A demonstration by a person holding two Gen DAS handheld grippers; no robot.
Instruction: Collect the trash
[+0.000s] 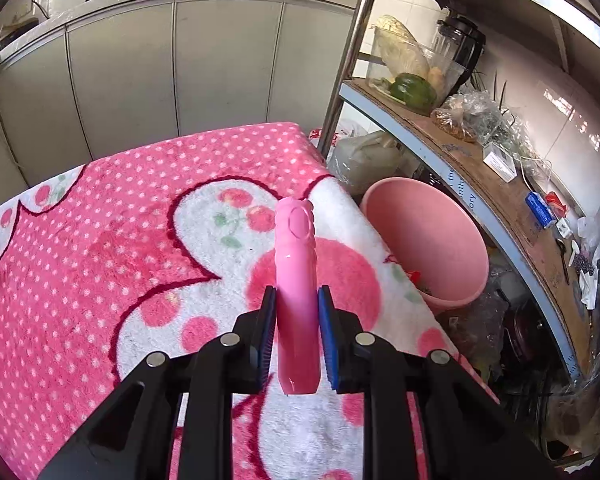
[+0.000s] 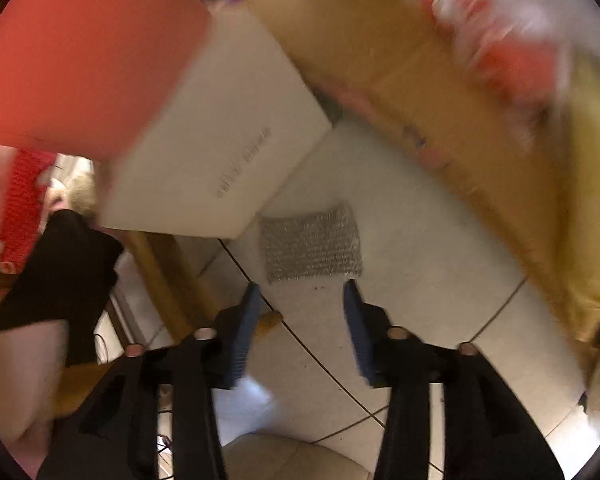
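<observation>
Trash in this kitchen scene takes the form of a silvery piece of bubble wrap lying flat on the pale tiled floor, just beyond the tips of the right gripper. That gripper points steeply down at the floor, its blue-padded jaws spread with nothing between them; the bubble wrap sits apart from both pads. The right wrist view is blurred. Beside the wrap, a white box with a red top overhangs the tiles, and brown cardboard runs along the far side of the floor.

Across the room, the left gripper is pinching a pink plastic handle, both blue pads pressing its sides. The handle stands between the jaws and reaches forward over a pink polka-dot blanket with cherry prints that covers the desk. Off the blanket's right edge stands a pink bucket, set low beside a metal shelf rack; scraps of something red and dark show at its bottom. The rack's cardboard-lined shelf carries a green pepper, a blender, plastic bags and small packets. Grey cabinet doors close off the background, with pans on the counter above.
</observation>
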